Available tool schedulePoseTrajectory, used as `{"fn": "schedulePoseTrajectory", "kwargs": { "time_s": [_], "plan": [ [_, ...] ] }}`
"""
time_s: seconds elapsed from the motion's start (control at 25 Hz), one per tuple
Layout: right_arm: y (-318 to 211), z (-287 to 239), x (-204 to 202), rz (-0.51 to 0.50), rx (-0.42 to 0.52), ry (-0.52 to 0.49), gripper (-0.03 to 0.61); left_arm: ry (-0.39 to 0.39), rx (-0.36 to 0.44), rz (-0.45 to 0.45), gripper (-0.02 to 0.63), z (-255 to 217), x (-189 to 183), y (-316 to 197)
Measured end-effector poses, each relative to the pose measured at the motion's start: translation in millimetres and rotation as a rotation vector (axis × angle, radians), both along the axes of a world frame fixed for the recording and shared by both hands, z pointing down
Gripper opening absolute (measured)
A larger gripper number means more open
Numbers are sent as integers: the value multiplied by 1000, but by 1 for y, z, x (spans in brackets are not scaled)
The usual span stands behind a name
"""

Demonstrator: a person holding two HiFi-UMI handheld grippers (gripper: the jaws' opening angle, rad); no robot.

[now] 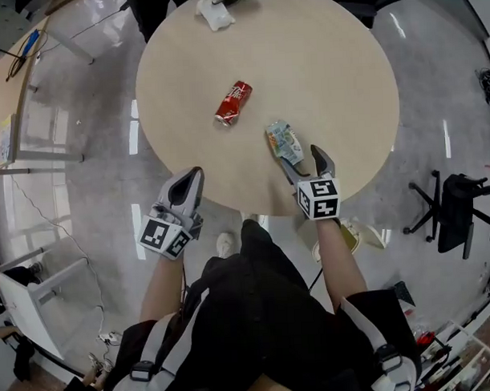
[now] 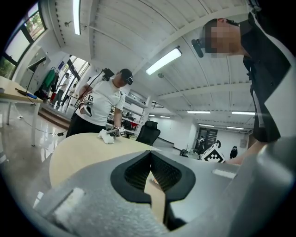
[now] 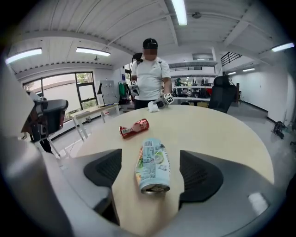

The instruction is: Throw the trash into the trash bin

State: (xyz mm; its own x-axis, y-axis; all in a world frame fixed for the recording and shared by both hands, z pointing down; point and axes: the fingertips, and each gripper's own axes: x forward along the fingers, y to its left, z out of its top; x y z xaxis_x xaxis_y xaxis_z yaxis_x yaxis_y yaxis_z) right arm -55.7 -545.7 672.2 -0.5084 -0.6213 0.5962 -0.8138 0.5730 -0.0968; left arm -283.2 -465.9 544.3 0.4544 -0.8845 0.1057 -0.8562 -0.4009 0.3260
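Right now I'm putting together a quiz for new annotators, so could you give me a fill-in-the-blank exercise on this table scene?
1. The right gripper has open jaws on either side of a pale can that lies on its ____.
2. The crushed can farther out on the table is ____ in colour.
3. The left gripper holds its jaws ____, with nothing between them.

Missing words: side; red; shut.

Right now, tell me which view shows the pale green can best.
The right gripper view: the pale green can lies close and large between the open tongs. The head view shows it small; the left gripper view misses it.
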Motion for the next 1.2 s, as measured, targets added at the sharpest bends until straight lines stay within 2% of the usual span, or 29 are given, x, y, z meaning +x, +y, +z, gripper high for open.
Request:
{"fn": "schedulePoseTrajectory", "kwargs": {
  "time_s": [0.08,0.24,0.48,0.76,0.96,1.2],
  "plan": [
    [1,17,-2,-24,-42,30,405,3,-14,-3,0,4,3,0],
    [2,44,-6,-58,-100,72,433,3,-30,-6,0,11,8,-3],
    [2,62,-8,-87,-107,125,437,10,-60,-31,0,23,9,-7],
    [-4,70,-18,-117,-91,167,440,34,-59,4,0,21,21,-20],
    [-8,74,-30,-129,-111,179,448,36,-62,19,0,21,22,-21],
    [-12,86,-22,-102,-151,209,457,36,-68,0,0,21,16,-12]
  ]
}}
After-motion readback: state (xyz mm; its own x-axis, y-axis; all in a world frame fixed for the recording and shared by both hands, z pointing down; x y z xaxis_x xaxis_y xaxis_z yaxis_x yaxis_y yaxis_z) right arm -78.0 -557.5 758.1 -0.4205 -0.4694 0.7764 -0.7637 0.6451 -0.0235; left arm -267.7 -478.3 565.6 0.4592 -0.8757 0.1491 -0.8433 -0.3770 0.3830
